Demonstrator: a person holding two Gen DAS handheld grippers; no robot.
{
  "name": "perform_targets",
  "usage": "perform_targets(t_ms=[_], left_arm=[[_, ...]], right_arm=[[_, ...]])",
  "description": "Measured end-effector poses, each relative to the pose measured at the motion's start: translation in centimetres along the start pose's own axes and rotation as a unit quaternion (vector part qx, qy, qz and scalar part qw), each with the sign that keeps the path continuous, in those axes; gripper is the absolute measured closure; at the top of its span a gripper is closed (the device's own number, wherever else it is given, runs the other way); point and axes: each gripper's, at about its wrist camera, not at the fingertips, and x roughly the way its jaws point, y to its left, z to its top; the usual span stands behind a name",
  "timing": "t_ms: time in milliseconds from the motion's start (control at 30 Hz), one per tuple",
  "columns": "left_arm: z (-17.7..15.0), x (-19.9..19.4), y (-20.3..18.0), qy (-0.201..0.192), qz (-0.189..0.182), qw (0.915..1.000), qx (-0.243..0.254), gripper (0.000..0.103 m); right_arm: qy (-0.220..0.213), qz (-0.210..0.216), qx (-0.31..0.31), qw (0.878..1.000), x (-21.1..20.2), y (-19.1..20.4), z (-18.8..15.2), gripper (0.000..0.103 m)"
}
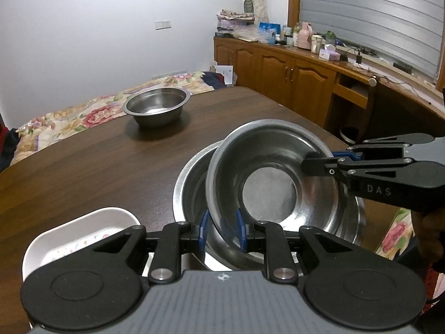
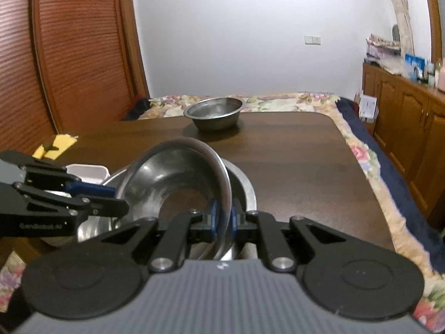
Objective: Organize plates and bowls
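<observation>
1. The left gripper [image 1: 222, 231] straddles the near rim of the tilted steel bowl [image 1: 267, 178], its pads not visibly pressing; whether it grips, I cannot tell.
2. The right gripper [image 2: 222, 217] pinches the same bowl's rim at 3 o'clock, probably steadying it for nesting into the larger steel bowl [image 1: 189, 186] beneath.
3. A white dish [image 1: 72, 239] sits at 8 o'clock.
4. A third steel bowl [image 1: 157, 107] waits at 11 o'clock on the table [image 1: 83, 167].

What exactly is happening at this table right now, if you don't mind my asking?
A person holds a gripper in each hand, and both are clamped on the rim of the same steel bowl: the left tool at one edge, the right tool at the opposite one. That bowl sits tilted inside a larger steel basin on the wooden table. A white dish lies beside the basin, and another steel bowl stands apart at the table's far end.
</observation>
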Motion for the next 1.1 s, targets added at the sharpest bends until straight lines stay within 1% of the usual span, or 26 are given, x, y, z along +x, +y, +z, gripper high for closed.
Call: perform_targets(t_ms=[233,767,1100], left_arm=[[-0.1,-0.2,0.3,-0.007,-0.001,0.9999,-0.008,0.08],[-0.5,-0.1,-0.3,-0.004,-0.006,0.9999,-0.009,0.08],[-0.4,0.1,-0.2,-0.003,-0.004,1.0,-0.007,0.08]], right_arm=[[0.003,-0.016,-0.036,0.999,0.3,0.8,0.1,0.092],[0.011,-0.012,-0.053,0.998,0.9,1.3,0.3,0.092],[0.018,-0.003,-0.044,0.999,1.2,0.9,0.8,0.091]])
